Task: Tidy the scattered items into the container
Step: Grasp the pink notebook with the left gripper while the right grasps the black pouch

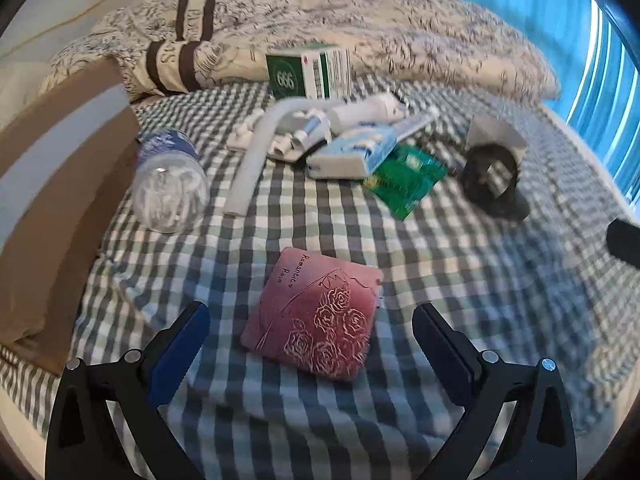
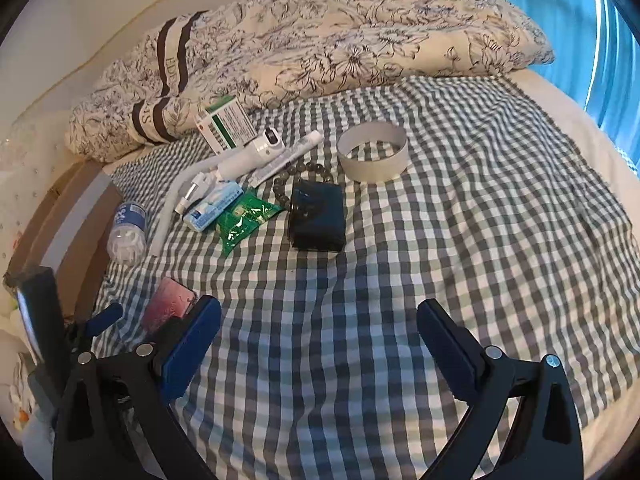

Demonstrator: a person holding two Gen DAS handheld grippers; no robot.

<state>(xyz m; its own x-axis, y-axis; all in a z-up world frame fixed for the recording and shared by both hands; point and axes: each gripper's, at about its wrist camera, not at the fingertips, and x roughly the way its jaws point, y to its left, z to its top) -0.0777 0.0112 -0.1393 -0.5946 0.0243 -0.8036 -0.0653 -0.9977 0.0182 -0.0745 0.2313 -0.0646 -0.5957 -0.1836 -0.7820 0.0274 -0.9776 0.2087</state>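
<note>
Pink pouch (image 1: 316, 320) lies between spread left tongs (image 1: 312, 328).

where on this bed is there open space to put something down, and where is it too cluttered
Bare checked sheet lies right of the black pouch and white ring, and in front of the right tongs. It is crowded between the bottle, green packet and green-white box. Left tongs flank the pink pouch.

A gingham bedsheet (image 2: 400, 280) in dark and pale checks fills the middle and lower frame of both views. A floral duvet (image 2: 340, 52) with two dark stripes lies bunched across the upper frame, its lower edge resting on the sheet. Blue curtains (image 2: 608, 32) hang at the upper right, a pale wall (image 2: 100, 12) at upper left
</note>
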